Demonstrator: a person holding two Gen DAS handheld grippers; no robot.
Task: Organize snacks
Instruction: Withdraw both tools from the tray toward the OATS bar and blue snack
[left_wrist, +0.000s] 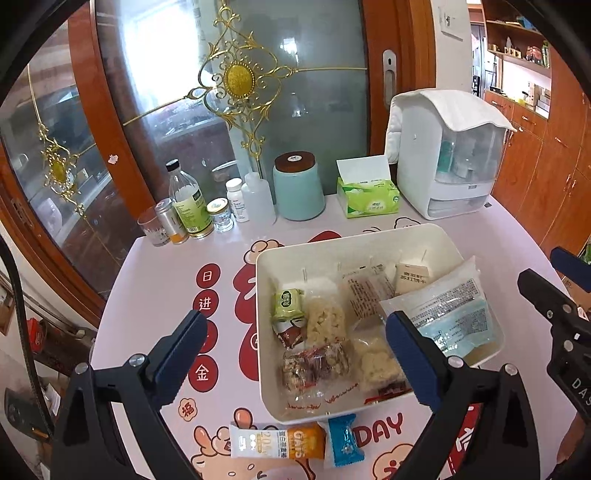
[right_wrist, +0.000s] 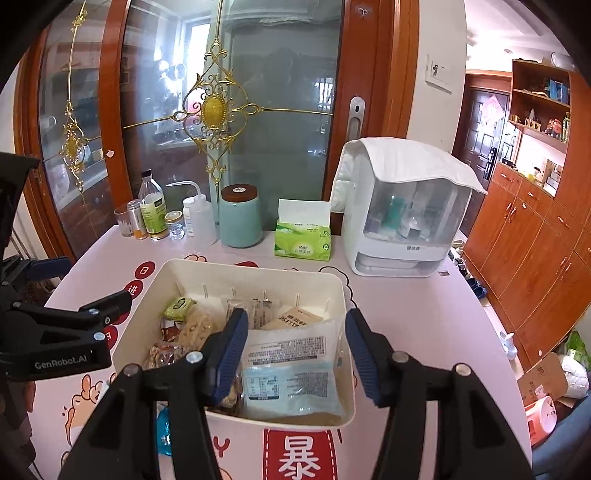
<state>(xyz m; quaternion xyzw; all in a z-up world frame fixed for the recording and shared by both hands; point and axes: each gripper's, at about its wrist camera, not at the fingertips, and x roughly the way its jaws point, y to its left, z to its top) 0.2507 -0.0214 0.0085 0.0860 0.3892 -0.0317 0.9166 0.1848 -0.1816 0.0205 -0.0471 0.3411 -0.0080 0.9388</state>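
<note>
The oat bar (left_wrist: 277, 441) and blue candy (left_wrist: 343, 439) lie on the tabletop (left_wrist: 155, 266) outside the bin (left_wrist: 264, 354), just below the spread, empty left tongs (left_wrist: 295, 354); the bar's long axis runs crosswise. Right tongs (right_wrist: 297, 354), half spread and empty, hover over the bin, farther off.

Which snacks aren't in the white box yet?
Two: the orange-and-white wrapped snack bar and the blue wrapped candy. Both lie on the pink tablecloth beside the white plastic box's near wall; all other snacks are inside.

Behind the desk (right_wrist: 424, 314) stood a wood-framed glass door (right_wrist: 258, 110) with gold scrollwork, daylight glowing through; orange wooden cabinets (right_wrist: 535, 251) and open shelves (right_wrist: 539, 107) lined the right wall.
</note>
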